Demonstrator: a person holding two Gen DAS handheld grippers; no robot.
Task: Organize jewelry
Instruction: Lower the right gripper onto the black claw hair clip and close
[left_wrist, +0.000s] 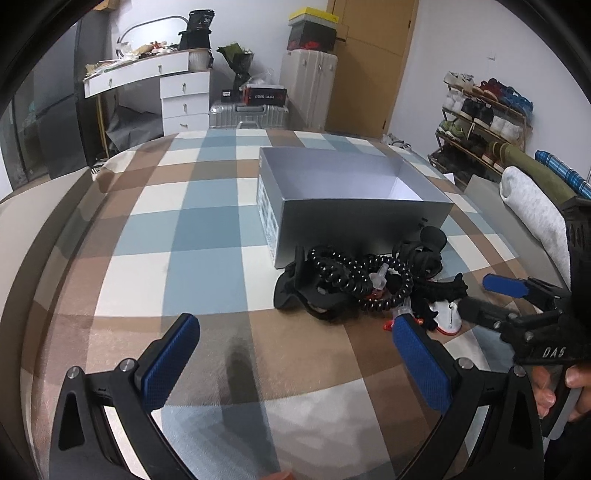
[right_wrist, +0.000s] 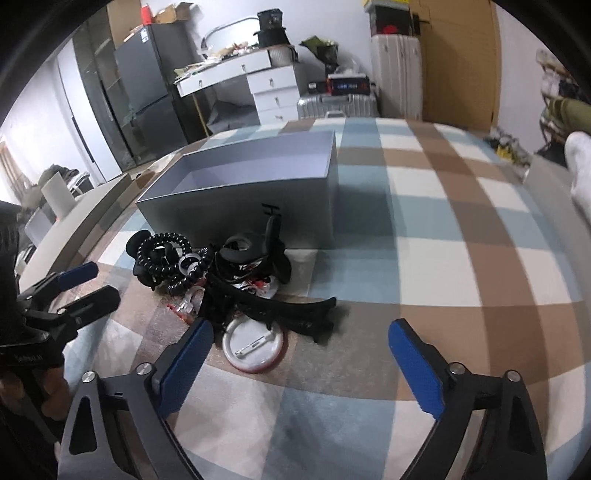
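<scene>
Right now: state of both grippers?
Left gripper: open, holding nothing.
Right gripper: open, holding nothing, near the round badge.

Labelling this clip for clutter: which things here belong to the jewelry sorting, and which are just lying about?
Job: grey box; pile of black accessories; round pin badge; black coiled band.
Lying about: shoe rack; white desk; silver suitcase.

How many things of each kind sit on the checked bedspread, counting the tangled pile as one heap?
Open grey box: 1
Heap of mixed accessories, pieces too tangled to count: 1
Round pin badge lying face down: 1
Grippers over the bedspread, both open and empty: 2, left gripper, right gripper
Total: 5
</scene>
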